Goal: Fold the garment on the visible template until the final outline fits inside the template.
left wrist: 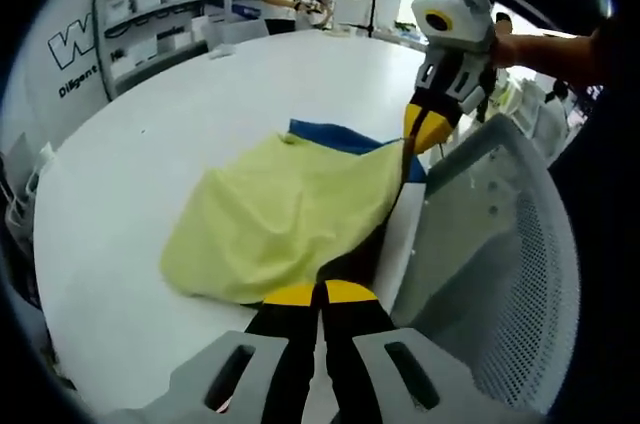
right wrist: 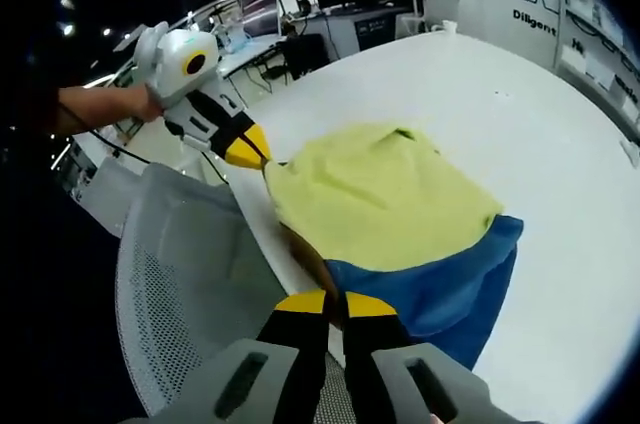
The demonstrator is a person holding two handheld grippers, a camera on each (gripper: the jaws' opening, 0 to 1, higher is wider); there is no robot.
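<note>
on the white desk lies a yellow garment, partly lifted, with a blue template showing beneath its far edge in the left gripper view. in the right gripper view the garment covers most of the template, whose blue surface shows along the near side by the desk edge.

the left hand-held gripper has its yellow-tipped jaws pressed together on a near edge of the garment. in the right gripper view it comes in from the left, held by a person's hand, pinching a corner of the yellow cloth, which is pulled taut from that point.

the right hand-held gripper has its jaws closed at the garment's near edge, just where yellow cloth meets blue. in the left gripper view it enters from the right, gripping the far corner of the garment above the template.

a white mesh chair back stands just beside the desk edge, near both grippers; it shows also in the right gripper view. shelving with bins and people stand well beyond the desk.
</note>
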